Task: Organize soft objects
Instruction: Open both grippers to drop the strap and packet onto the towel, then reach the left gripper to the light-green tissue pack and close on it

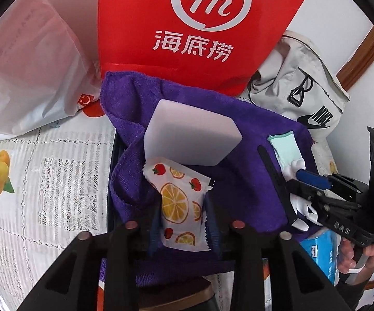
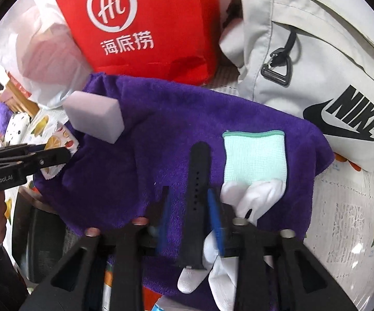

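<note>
L gripper (image 1: 184,225) jaws parted round fruit-print packet (image 1: 180,204), pads not pressing. R gripper (image 2: 190,219) parted too, black strap (image 2: 196,181) between, white glove (image 2: 254,165) beside. All on purple towel (image 2: 161,119), w/ foam block (image 1: 192,134). Beyond: red bag (image 1: 187,26), grey Nike bag (image 2: 316,64).

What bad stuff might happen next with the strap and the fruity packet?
1. The right gripper has the black strap between its fingers, but one finger also sits on the white glove. It might pinch or drag the glove too.
2. The left gripper brackets the fruit-print packet, which leans against the white sponge block. Lifting the packet might tip the block.
3. Both lie on the purple towel, which could bunch up.
</note>
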Demonstrator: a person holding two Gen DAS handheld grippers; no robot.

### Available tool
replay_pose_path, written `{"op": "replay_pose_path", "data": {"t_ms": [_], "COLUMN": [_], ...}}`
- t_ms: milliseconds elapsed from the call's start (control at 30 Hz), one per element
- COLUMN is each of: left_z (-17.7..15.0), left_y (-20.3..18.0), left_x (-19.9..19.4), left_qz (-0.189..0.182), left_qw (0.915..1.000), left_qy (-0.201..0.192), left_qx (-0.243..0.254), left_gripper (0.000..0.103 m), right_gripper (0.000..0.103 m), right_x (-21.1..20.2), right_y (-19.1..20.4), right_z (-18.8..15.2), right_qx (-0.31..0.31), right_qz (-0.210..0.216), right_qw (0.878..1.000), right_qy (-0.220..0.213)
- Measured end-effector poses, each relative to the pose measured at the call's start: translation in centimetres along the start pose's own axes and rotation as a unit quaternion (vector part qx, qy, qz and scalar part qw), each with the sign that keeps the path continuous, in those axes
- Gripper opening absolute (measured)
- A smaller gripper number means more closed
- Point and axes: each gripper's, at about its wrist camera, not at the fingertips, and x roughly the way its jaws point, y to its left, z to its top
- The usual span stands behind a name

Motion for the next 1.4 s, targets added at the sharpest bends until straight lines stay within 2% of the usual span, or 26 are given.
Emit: {"op": "replay_pose_path", "data": {"t_ms": [33, 100, 200, 267, 400, 633, 800, 900, 1133, 1400], "left_z": [0.0, 0.1, 0.0, -0.3, -0.9, -3.8, -7.1, -9.4, -15.9, -21.7], "left_y": [0.1, 0.1, 0.0, -0.1, -0.2, -0.7, -0.6, -0.8, -1.0, -1.7], "left_x": [0.1, 0.2, -0.3, -0.8, -2.4, -7.1, -10.0, -11.4, -13.2, -12.2], "left_qz": [0.001, 0.002, 0.010, 0.015, 0.025, 0.032, 0.019, 0.025, 0.011, 0.011], "left_qw": [1.0000, 1.0000, 1.0000, 0.9999, 0.9996, 0.9971, 0.9975, 0.9972, 0.9988, 0.9999], "left_qy": [0.003, 0.005, 0.000, -0.002, -0.011, -0.066, -0.067, -0.070, -0.048, -0.010], "left_qx": [-0.002, -0.004, 0.000, 0.004, 0.007, 0.023, 0.011, 0.010, 0.003, -0.004], "left_gripper": [0.041, 0.055, 0.060, 0.064, 0.064, 0.064, 0.064, 0.064, 0.064, 0.069], "right_gripper": [0.050, 0.050, 0.050, 0.056, 0.057, 0.057, 0.057, 0.057, 0.057, 0.060], "right_x": [0.0, -0.4, -1.5, -2.5, -4.7, -8.3, -10.9, -12.2, -14.9, -16.9], "right_y": [0.0, 0.1, 0.1, 0.2, 0.1, 0.5, 1.7, 2.9, 6.1, 7.1], "right_z": [0.0, -0.2, -0.5, -0.9, -1.8, -4.5, -7.5, -9.6, -15.0, -19.9], "right_qx": [-0.001, 0.000, 0.006, 0.010, 0.020, 0.040, 0.035, 0.029, 0.019, 0.052], "right_qz": [-0.002, -0.003, 0.002, 0.004, 0.004, 0.016, 0.013, 0.015, 0.008, 0.030], "right_qw": [1.000, 1.000, 1.000, 0.999, 0.998, 0.996, 0.995, 0.995, 0.996, 0.992], "right_qy": [-0.003, -0.011, -0.020, -0.030, -0.055, -0.080, -0.092, -0.094, -0.091, -0.108]}}
